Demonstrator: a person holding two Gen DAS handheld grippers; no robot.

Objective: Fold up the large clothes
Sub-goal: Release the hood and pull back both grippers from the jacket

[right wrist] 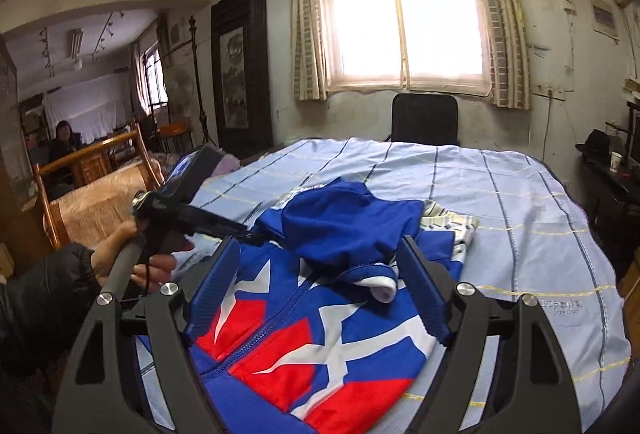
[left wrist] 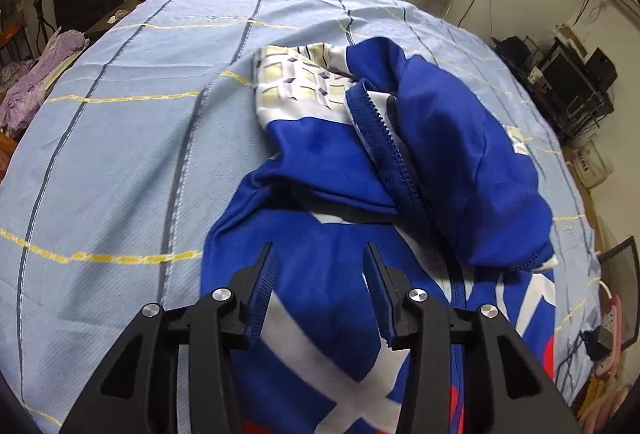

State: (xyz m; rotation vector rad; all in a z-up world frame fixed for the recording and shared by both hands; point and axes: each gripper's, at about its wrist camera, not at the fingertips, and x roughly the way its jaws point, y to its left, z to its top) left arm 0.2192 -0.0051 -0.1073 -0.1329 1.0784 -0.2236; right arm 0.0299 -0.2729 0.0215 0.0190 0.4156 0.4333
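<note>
Black jaws of the left gripper (left wrist: 320, 246) stand parted above the blue jacket (left wrist: 340, 274), nothing pinched between them. Likewise the right gripper (right wrist: 316, 242) hangs released, spread wide over the garment's red-and-white front – no cloth caught. That jacket lies crumpled on the pale blue striped sheet (left wrist: 120, 154), toward the near right, its zipper (left wrist: 394, 150) showing. A hand (right wrist: 120, 254) at left holds the left tool's grey handle.

We see a blue jacket (right wrist: 320, 346) with red and white shapes, lying crumpled on the bed, one sleeve (right wrist: 352, 230) folded over.
</note>
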